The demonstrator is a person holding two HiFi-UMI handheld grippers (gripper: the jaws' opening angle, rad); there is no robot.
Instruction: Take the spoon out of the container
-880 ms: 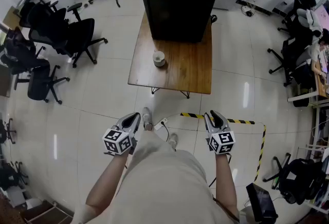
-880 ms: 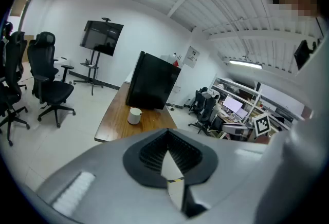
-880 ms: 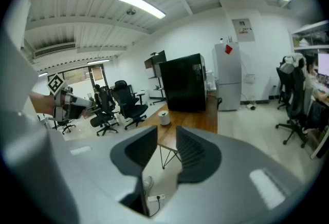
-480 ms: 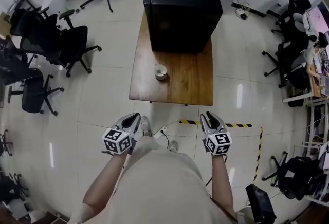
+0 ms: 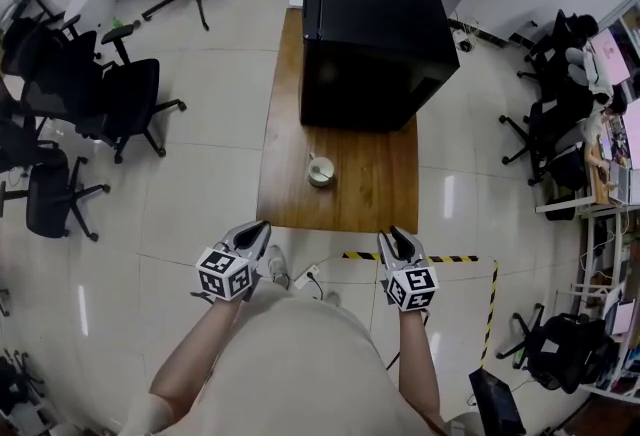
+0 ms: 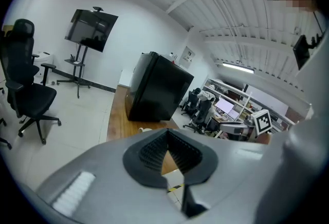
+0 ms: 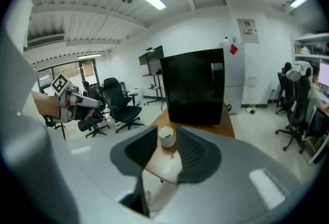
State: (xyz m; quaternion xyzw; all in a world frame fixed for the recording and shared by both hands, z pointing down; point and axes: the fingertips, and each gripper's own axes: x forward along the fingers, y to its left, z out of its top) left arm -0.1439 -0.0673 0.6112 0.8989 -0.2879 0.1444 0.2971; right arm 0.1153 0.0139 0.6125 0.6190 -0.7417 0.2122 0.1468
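A small white container (image 5: pixel 321 170) stands on the wooden table (image 5: pixel 375 189), in front of a big black box (image 5: pixel 372 34). Whatever lies inside it is too small to make out as a spoon. The left gripper (image 5: pixel 260 227) is held just short of the table's near edge, its jaws closed with nothing between them. In the left gripper view the container (image 6: pixel 145 129) shows left of the left gripper (image 6: pixel 165 136). My right gripper (image 5: pixel 397 236) hovers at the near right corner, open and empty. In its own view the container (image 7: pixel 165 139) sits far off, framed by the right gripper (image 7: pixel 167 133).
Black office chairs (image 5: pixel 120 99) crowd the floor on the left. More chairs and desks (image 5: pixel 560 114) stand to the right. Yellow-black tape (image 5: pixel 430 257) marks the floor by the table's near right corner. A cable and plug (image 5: pixel 305 276) lie on the tiles below the table edge.
The person has stepped toward the table, so both grippers now sit close to its near edge. The right gripper has drifted left and forward. Neither jaw state has changed.
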